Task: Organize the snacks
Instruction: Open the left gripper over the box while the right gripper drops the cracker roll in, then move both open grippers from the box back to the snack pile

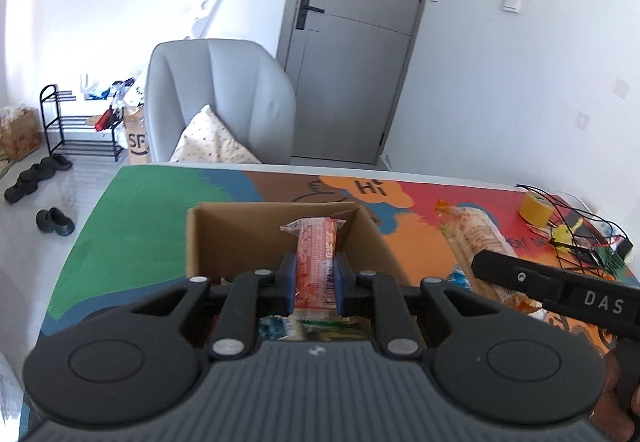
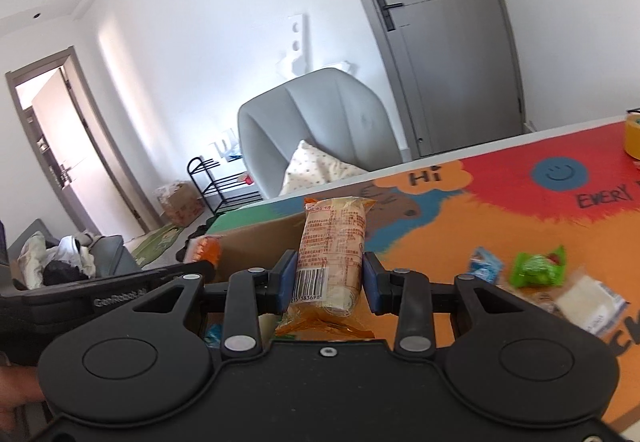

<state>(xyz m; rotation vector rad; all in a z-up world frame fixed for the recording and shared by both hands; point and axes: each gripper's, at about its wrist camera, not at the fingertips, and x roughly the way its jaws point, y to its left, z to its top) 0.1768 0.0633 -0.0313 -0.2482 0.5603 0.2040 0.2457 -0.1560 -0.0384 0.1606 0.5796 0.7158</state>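
My left gripper (image 1: 314, 284) pinches a red snack packet (image 1: 316, 262) between its blue pads (image 1: 289, 282), and the packet sticks out forward over the open cardboard box (image 1: 208, 238). The box stands on the colourful table mat (image 1: 132, 209), and more wrappers show in it just below my fingers. My right gripper (image 2: 330, 282) is pressed onto an orange-ended biscuit packet (image 2: 332, 254), barcode side towards the camera, held above the mat to the right of the box (image 2: 256, 246). In the left wrist view that same packet (image 1: 476, 238) shows beside the box, with the black body of my right tool (image 1: 560, 292) crossing in front of it. Loose on the mat near my right gripper lie a green candy (image 2: 538, 266), a blue wrapped sweet (image 2: 486, 266) and a white packet (image 2: 592, 306). A roll of yellow tape (image 1: 536, 207) sits at the far right edge of the table, next to a tangle of black wires (image 1: 576, 226). Behind the table stand a grey armchair (image 1: 224, 97) with a spotted cushion (image 1: 212, 141), and a grey door (image 1: 352, 41)
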